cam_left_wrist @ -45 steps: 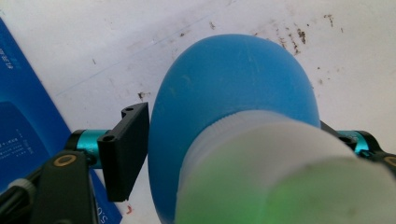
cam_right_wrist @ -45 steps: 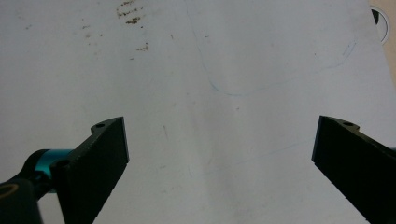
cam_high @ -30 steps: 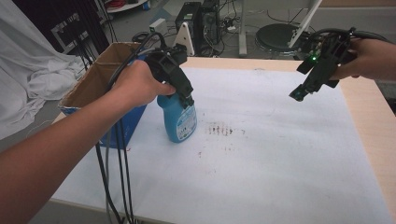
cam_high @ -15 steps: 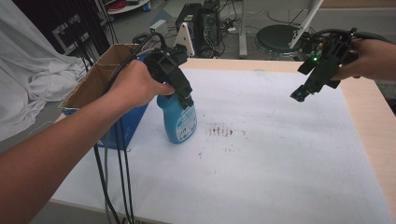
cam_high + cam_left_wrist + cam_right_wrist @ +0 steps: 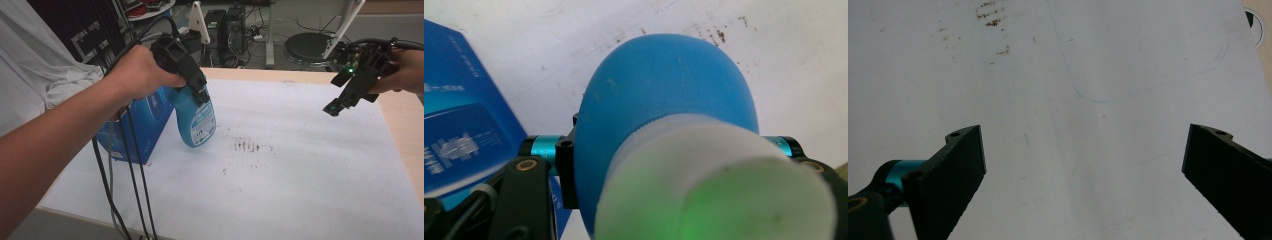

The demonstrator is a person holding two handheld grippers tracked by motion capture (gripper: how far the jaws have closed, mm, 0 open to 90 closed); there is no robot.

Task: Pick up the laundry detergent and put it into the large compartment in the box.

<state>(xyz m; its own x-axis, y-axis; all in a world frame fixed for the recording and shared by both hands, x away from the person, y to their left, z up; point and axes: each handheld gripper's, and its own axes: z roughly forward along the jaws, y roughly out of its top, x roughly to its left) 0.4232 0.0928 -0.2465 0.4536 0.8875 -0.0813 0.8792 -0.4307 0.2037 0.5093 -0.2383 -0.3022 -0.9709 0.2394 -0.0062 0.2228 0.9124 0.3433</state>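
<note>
A blue spray bottle (image 5: 199,122) with a white label hangs tilted just above the white sheet (image 5: 300,180), next to a blue box. My left gripper (image 5: 196,90) is shut on its neck from above. In the left gripper view the bottle's blue body (image 5: 664,95) and white collar (image 5: 694,165) sit between the jaws. My right gripper (image 5: 334,107) hovers over the sheet's far right corner, angled down, open with nothing between its jaws. In the right gripper view, bare sheet lies below the right gripper (image 5: 1083,150).
A blue box (image 5: 145,125) stands at the sheet's left edge, close behind the bottle. Brown specks of a stain (image 5: 247,146) mark the sheet's middle. Wooden table edge (image 5: 402,130) runs along the right. Black cables (image 5: 125,190) hang from my left hand.
My left hand has risen with the blue bottle in its gripper, lifting it off the sheet. The right gripper has stayed where it was.
</note>
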